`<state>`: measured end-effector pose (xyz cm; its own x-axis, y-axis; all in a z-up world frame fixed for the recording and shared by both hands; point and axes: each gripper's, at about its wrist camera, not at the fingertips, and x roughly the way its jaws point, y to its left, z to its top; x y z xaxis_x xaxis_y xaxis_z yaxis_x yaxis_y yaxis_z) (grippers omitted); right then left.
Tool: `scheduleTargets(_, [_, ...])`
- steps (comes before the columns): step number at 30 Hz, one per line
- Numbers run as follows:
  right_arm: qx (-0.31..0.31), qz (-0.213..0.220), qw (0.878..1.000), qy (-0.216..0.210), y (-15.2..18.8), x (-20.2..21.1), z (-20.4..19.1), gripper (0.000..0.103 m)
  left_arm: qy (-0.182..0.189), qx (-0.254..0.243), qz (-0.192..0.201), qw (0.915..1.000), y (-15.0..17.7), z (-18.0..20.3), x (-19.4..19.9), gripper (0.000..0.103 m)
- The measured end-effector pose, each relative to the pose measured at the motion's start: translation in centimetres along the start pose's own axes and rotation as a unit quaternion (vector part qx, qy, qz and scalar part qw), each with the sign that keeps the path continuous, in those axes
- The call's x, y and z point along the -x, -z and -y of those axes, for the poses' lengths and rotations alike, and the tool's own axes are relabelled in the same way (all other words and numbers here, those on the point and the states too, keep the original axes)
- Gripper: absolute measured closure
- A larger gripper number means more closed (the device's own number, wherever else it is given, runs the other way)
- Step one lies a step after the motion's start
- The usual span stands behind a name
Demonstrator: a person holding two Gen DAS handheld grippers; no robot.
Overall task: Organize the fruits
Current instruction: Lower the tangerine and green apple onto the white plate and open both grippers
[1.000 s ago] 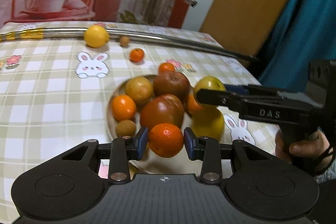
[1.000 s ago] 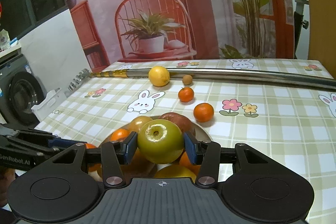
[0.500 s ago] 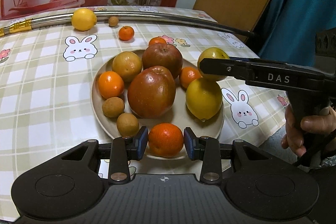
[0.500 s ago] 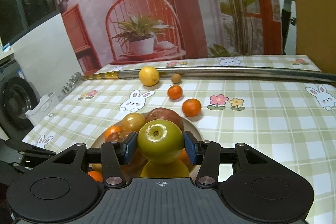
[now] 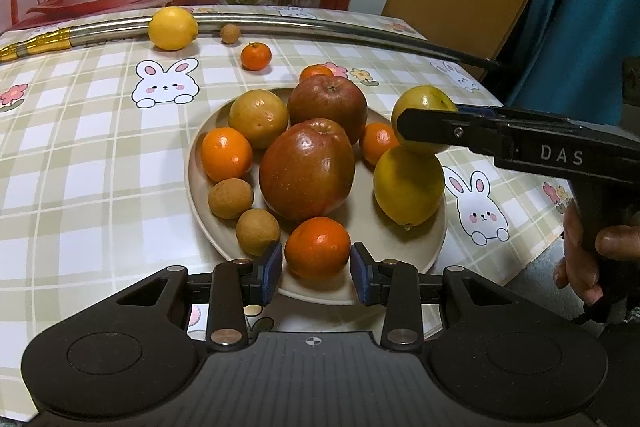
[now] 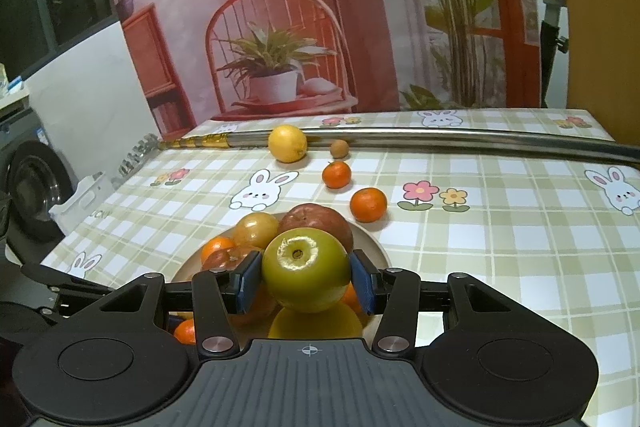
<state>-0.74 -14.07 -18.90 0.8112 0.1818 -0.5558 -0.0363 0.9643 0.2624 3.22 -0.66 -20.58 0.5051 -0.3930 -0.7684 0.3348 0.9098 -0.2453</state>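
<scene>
At the near rim of the round beige plate (image 5: 200, 195), the left gripper (image 5: 317, 267) is clamping a small glossy orange mandarin (image 5: 317, 247) between its blue pads (image 5: 272, 271), the fingers drawn in narrow around it; the fruit is sitting low over the plate's bare front edge, probably because that is one of the few free spots left. Just beyond it, two small tan longans (image 5: 230, 198) are lying at the plate's left side beside another mandarin, while a large dark-red apple (image 5: 307, 169) is taking up the centre, with a second red apple and a yellowish-brown pear-like fruit behind it. Toward the plate's right edge a big yellow lemon (image 5: 409, 187) is resting, and directly above it the right gripper (image 6: 306, 281) is gripping a round yellow-green apple (image 6: 306, 269), its fingers likewise closed narrowly on the fruit's sides with the stem hollow facing the camera. It is being held over the pile, not on it, seemingly while the person looks for a stable gap, since setting it on the lemon would likely let it roll. A hand (image 5: 588, 251) is wrapping the right gripper's handle past the table's right edge. Farther out on the checked rabbit-print tablecloth (image 5: 80, 147), two loose mandarins, one more longan and another lemon (image 5: 173, 28) are waiting near the far edge, against a long steel rod (image 5: 320, 25), not yet gathered.
</scene>
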Motion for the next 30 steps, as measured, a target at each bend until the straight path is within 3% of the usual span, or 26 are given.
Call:
scheduleTargets(8, [0.019,-0.009,1.000,-0.012,-0.1,0.3,-1.3,0.059,-0.027,0.011,0.053,0.9982,-0.2,-0.1,2.4,0.064])
scheduleTargets(13, [0.040,-0.020,0.999,-0.022,0.1,0.5,-2.7,0.059,-0.066,0.030,0.080,0.9942,-0.3,-0.7,4.3,0.062])
scheduleTargets(17, [0.058,-0.037,0.997,-0.022,0.5,0.4,-3.8,0.059,-0.088,0.062,0.100,0.9891,0.1,-1.8,5.8,0.052])
scheduleTargets(30, [0.088,-0.078,0.993,-0.010,1.8,0.3,-6.1,0.058,-0.084,0.083,0.113,0.9866,0.9,-2.4,6.9,0.051])
